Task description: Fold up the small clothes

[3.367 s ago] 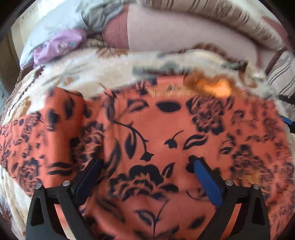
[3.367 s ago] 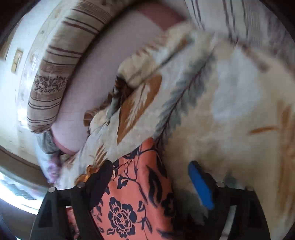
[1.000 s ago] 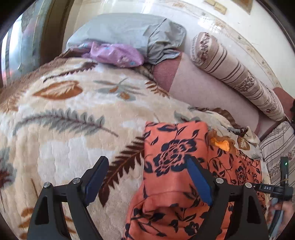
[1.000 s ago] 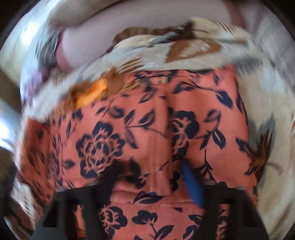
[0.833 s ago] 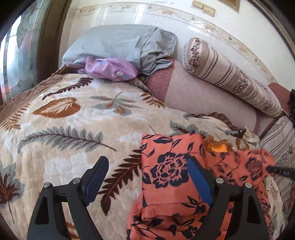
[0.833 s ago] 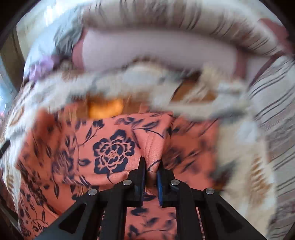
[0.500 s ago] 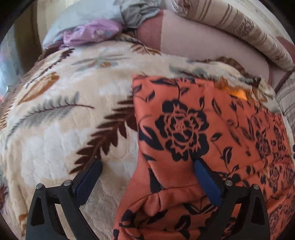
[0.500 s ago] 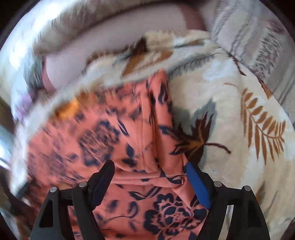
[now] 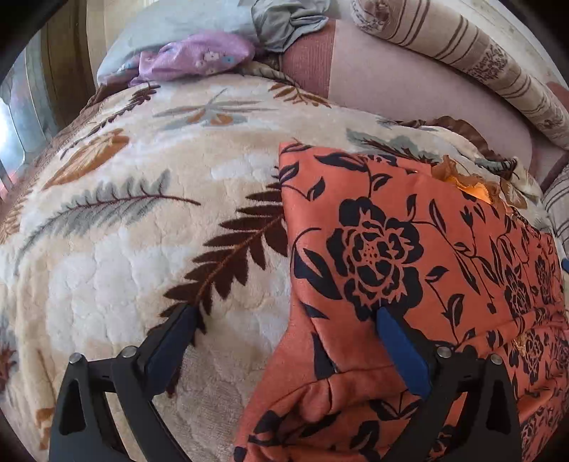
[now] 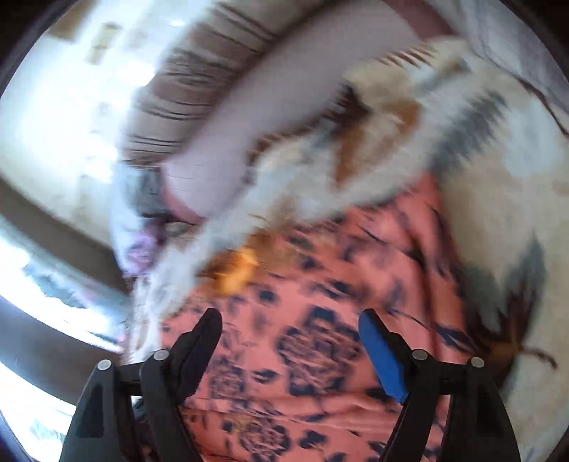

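An orange garment with a dark floral print (image 9: 409,256) lies folded on a cream leaf-patterned blanket (image 9: 142,220). My left gripper (image 9: 284,312) is open and empty, straddling the garment's left folded edge, with one finger over the blanket and the other over the cloth. In the blurred right wrist view the same garment (image 10: 320,341) fills the lower middle. My right gripper (image 10: 290,320) is open and empty, just above the cloth.
A pink bed surface (image 9: 391,81) and a striped bolster (image 9: 462,46) lie behind the blanket. A grey pillow (image 9: 199,21) and a purple cloth (image 9: 192,60) sit at the far left. A window (image 10: 21,284) shows at the left of the right wrist view.
My right gripper pinched a fold of the garment, then opened and let it go, and is now swinging, blurring its view. My left gripper stayed open and moved in low over the garment's left edge.
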The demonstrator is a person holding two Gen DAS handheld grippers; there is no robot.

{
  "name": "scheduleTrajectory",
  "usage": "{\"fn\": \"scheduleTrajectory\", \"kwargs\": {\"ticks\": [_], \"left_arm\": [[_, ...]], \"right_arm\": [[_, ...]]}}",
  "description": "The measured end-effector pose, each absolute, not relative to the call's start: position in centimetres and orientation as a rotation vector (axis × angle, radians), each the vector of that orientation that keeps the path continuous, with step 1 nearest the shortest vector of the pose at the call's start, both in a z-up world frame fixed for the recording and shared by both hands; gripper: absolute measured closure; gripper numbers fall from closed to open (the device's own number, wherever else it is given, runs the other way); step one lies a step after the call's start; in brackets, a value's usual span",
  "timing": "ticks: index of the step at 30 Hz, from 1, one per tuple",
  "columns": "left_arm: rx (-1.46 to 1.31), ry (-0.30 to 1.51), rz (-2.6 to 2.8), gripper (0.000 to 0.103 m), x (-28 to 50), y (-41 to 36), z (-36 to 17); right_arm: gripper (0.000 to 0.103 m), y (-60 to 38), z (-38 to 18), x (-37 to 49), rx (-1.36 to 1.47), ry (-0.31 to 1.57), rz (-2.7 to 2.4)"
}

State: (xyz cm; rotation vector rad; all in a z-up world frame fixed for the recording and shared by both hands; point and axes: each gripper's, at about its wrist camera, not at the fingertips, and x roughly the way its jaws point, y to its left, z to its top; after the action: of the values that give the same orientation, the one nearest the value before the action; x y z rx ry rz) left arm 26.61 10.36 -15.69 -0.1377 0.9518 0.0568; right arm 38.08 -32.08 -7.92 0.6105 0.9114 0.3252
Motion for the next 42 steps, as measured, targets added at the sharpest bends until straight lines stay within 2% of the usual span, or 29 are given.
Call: {"fn": "scheduleTrajectory", "kwargs": {"ticks": [1,3,4,7,9,11,12,16,22,26,28,31,34,39,42], "left_arm": [[-0.128,0.95,0.06,0.0,26.7,10.2,-15.6],[-0.125,0.95,0.052,0.0,26.8,10.2,-15.7],[-0.126,0.95,0.051,0.0,26.7,10.1,-15.7],[-0.132,0.951,0.052,0.0,26.7,10.3,-15.7],[-0.12,0.948,0.054,0.0,26.6,10.1,-15.7],[-0.127,0.948,0.049,0.0,26.4,10.2,-15.7],[-0.132,0.949,0.046,0.0,26.4,10.3,-15.7],[-0.123,0.953,0.051,0.0,26.6,10.1,-15.7],[-0.13,0.948,0.049,0.0,26.5,10.2,-15.7],[-0.135,0.948,0.041,0.0,26.0,10.3,-15.7],[-0.133,0.964,0.039,0.0,25.0,10.4,-15.4],[-0.164,0.996,-0.018,0.0,21.5,11.1,-14.5],[-0.198,1.086,-0.064,0.0,17.0,11.9,-14.9],[-0.02,1.092,-0.107,0.0,7.3,12.0,-14.8],[-0.017,1.083,-0.11,0.0,3.0,12.7,-14.7]], "right_arm": [[0.01,-32.0,-8.2,39.1,0.577,0.91,0.321],[0.012,-33.0,-11.4,41.8,0.532,1.017,0.182],[0.013,-34.1,-12.5,42.0,0.615,1.007,0.173],[0.012,-34.0,-10.0,42.1,0.738,0.898,0.237],[0.012,-33.6,-9.0,42.7,0.66,0.839,0.238],[0.012,-34.6,-11.9,44.5,0.647,0.947,0.085],[0.012,-35.6,-13.8,44.9,0.739,0.967,0.1],[0.013,-35.3,-10.9,43.6,0.758,0.887,0.085],[0.013,-36.2,-9.0,34.1,0.579,0.962,0.061],[0.012,-37.1,-11.5,25.2,0.519,1.138,0.068],[0.012,-37.6,-11.6,20.7,0.513,1.125,0.113],[0.012,-38.4,-10.8,15.3,0.518,1.132,0.073],[0.011,-39.6,-12.6,11.6,0.558,1.199,0.093],[0.011,-41.2,-12.4,7.3,0.674,1.169,0.158],[0.011,-42.8,-12.8,5.3,0.729,1.15,0.154]]}}
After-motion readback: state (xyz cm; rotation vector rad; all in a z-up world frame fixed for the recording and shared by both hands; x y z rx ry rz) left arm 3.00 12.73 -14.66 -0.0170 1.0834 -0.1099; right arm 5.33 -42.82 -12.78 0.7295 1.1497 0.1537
